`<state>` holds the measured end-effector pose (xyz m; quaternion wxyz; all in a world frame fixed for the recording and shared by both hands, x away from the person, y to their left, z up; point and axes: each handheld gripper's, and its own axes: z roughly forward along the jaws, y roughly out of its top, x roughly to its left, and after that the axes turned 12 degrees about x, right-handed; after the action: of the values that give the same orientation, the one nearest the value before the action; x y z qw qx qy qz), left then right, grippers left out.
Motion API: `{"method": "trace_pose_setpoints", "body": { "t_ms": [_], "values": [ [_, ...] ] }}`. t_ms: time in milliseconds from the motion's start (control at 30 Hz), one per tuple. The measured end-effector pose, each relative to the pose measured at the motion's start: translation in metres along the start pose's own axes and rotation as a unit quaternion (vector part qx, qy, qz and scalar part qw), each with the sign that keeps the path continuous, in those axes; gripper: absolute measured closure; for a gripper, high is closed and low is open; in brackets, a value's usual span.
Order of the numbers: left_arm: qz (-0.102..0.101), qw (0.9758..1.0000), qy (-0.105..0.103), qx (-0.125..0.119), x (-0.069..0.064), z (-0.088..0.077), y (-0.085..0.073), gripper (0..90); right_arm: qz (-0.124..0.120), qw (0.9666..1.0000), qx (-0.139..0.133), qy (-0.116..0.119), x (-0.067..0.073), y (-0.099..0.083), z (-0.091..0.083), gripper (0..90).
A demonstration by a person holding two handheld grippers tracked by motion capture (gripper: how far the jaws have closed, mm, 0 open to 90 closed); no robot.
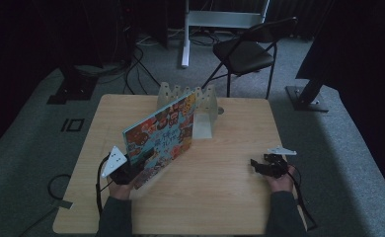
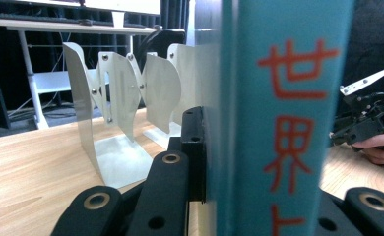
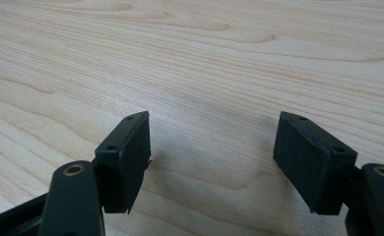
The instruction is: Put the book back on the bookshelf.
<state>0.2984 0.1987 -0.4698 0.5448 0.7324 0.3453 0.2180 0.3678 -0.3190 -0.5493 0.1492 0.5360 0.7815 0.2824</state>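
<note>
A picture book [image 1: 162, 134] with a busy colourful cover stands tilted on the wooden table [image 1: 220, 197], its far end by a silver metal book rack [image 1: 200, 106]. My left gripper [image 1: 137, 164] is shut on the book's near lower corner. In the left gripper view the teal spine [image 2: 283, 118] with red characters sits clamped between the jaws of my left gripper [image 2: 273, 167], one black pad [image 2: 194, 147] pressed on its side, and the rack's dividers [image 2: 116, 98] stand just beyond. My right gripper [image 1: 256, 166] rests at the table's right side, open, with bare wood between the jaws of my right gripper [image 3: 212, 152].
A black folding chair [image 1: 245, 52] and a white desk leg [image 1: 185, 34] stand on the grey carpet beyond the table. Cables trail on the floor at the left. Across the table in the left gripper view is the other hand with its gripper [image 2: 362, 123].
</note>
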Motion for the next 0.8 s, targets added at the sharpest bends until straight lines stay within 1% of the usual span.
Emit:
{"method": "trace_pose_setpoints", "body": {
  "t_ms": [400,600,800],
  "values": [
    [-0.004,1.0,0.008,0.001,0.0026,-0.0027,-0.0011,80.9,0.0,1.0,0.0,0.0,-0.0001,0.0,0.0,29.9],
    [-0.004,0.9999,0.012,0.002,0.0021,-0.0025,-0.0018,80.8,0.0,1.0,0.0,0.0,-0.0001,0.0,0.0,29.9],
    [-0.007,0.9999,0.015,0.003,0.002,-0.0024,-0.0026,80.8,0.0,1.0,0.0,0.0,-0.0001,0.0,0.0,29.9]
  ]
}}
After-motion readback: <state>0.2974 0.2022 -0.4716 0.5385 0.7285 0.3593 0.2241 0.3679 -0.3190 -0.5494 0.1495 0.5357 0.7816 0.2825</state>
